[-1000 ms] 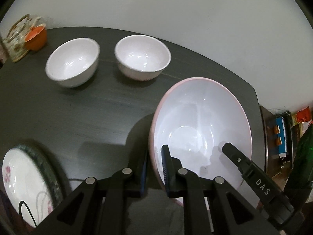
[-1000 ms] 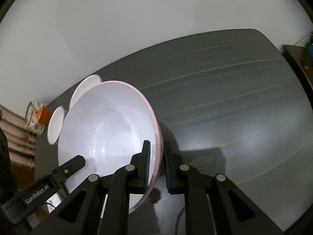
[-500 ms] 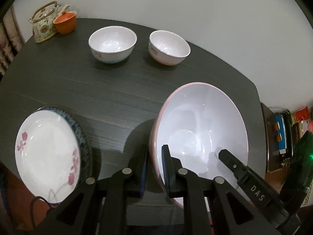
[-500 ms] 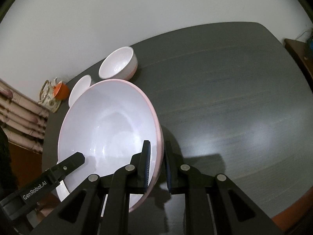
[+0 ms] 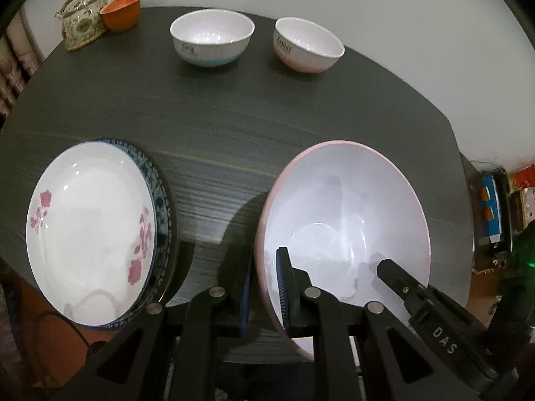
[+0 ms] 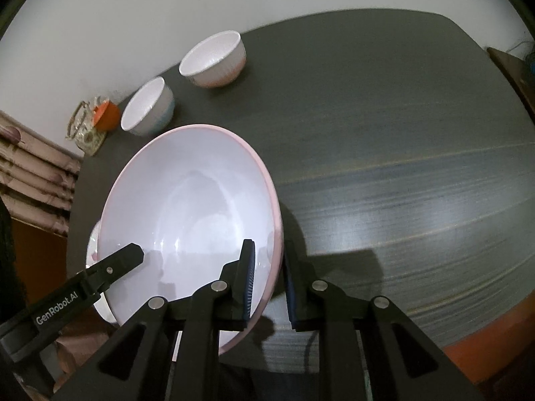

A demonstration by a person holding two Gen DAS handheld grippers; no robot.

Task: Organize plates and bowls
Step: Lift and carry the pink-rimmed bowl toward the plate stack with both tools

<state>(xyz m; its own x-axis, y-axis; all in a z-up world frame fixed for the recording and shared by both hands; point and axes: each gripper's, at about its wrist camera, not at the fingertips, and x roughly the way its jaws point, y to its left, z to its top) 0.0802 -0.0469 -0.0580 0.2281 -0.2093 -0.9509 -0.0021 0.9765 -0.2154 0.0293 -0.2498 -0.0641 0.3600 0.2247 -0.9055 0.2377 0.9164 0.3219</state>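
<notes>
**Two grippers on one large pink-rimmed bowl**

Two grippers share the bowl. "DAS" is printed on the right gripper's finger seen from the left wrist; "GenRobot.AI" on the left gripper's finger seen from the right wrist. The left gripper pinches the bowl's left rim, jaws nearly closed on it. The right gripper straddles the opposite rim; its jaws are opening, a gap showing beside the outer pad. Left of the bowl lies a flowered plate stacked on a blue-patterned plate, more fully in view than a second ago. Farther back stand two small bowls with small unreadable lettering, then a teapot and orange cup on the dark table.
</notes>
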